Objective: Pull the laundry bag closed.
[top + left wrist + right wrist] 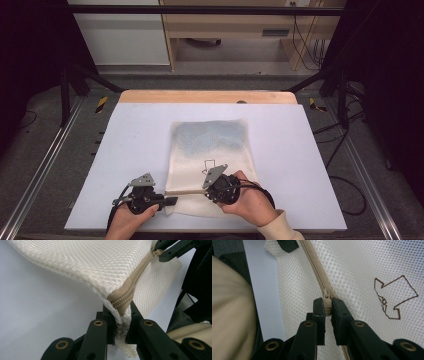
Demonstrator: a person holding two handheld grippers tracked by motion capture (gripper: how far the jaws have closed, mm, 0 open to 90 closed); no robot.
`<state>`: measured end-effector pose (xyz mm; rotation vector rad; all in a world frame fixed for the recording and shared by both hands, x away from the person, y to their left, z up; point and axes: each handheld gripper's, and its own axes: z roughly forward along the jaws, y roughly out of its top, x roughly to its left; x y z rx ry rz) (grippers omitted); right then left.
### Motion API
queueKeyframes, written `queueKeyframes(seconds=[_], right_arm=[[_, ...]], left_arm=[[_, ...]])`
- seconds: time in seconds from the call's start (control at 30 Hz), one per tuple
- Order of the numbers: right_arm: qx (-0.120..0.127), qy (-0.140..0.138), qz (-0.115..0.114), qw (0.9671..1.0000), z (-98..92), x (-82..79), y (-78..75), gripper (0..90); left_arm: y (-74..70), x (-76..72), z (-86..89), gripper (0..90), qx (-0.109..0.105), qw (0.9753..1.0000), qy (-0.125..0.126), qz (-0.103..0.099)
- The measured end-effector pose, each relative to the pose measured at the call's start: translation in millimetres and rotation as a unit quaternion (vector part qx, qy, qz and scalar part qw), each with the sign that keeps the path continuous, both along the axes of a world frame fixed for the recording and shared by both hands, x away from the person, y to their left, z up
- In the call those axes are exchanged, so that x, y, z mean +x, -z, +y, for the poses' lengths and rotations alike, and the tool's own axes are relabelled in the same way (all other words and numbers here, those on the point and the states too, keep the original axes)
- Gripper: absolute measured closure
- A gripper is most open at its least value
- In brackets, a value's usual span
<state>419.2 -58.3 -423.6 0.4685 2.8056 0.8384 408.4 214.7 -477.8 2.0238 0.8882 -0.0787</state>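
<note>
A cream mesh bag (pixel 210 150) lies flat on the white table (pixel 135 135), with something grey-blue inside its far half and a brown outline logo (pixel 393 298) on its mesh. A tan zipper (pixel 185 191) runs along its near edge. My left gripper (pixel 170 201) is shut on the bag's near left corner (pixel 122 315), at the zipper's end. My right gripper (pixel 206 189) is shut on the zipper pull (pixel 327 303), partway along the tan tape (pixel 314 267). The corner is lifted a little off the table.
A wooden strip (pixel 207 96) borders the table's far edge. Metal rails (pixel 45 160) run along both sides, with cables (pixel 345 185) on the floor at right. The person's sleeve (pixel 232 315) sits close beside the right gripper.
</note>
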Motion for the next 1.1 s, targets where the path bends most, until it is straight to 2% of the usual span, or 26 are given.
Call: queueKeyframes(seconds=[0.57, 1.1], right_arm=[[0.001, 0.008, 0.005, 0.9999, -8.2, 0.6, 2.7, 82.0], [-0.002, 0.012, 0.006, 0.9999, -7.5, 0.4, 3.9, 82.0]], left_arm=[[-0.6, -0.6, -0.1, 81.7, 0.003, 1.0, 0.001, -0.001], [-0.8, -1.2, -0.4, 82.1, 0.004, 1.0, 0.002, -0.001]])
